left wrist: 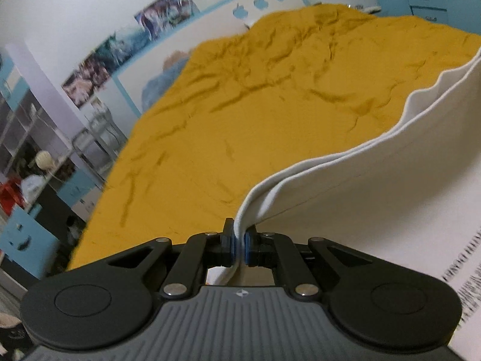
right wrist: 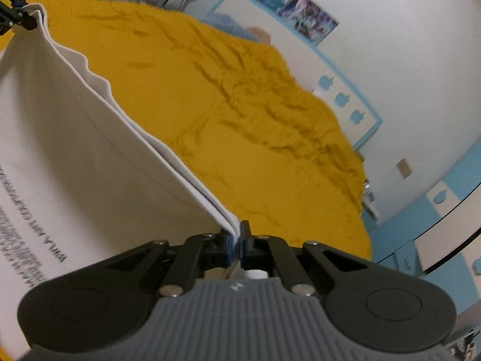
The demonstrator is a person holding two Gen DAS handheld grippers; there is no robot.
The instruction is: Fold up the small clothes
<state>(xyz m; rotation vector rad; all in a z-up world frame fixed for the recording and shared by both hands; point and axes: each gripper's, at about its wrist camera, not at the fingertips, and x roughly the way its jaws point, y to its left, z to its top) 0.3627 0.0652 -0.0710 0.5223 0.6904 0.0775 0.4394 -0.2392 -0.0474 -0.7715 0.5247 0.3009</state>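
A white garment (left wrist: 375,180) with black printed text is held up above a mustard-yellow bed cover (left wrist: 240,105). My left gripper (left wrist: 239,240) is shut on one corner of its doubled hem. My right gripper (right wrist: 236,240) is shut on the other corner of the white garment (right wrist: 75,150). The hem stretches between the two grippers with a slight wave. The left gripper (right wrist: 21,15) also shows at the far top left of the right wrist view, pinching the cloth. The rest of the garment hangs out of sight below.
The yellow cover (right wrist: 255,120) is wrinkled and spans the whole bed. A white and blue wall with posters (left wrist: 126,51) stands behind it. Shelves and a metal rack (left wrist: 90,138) stand to the left. Blue cabinets (right wrist: 445,216) stand to the right.
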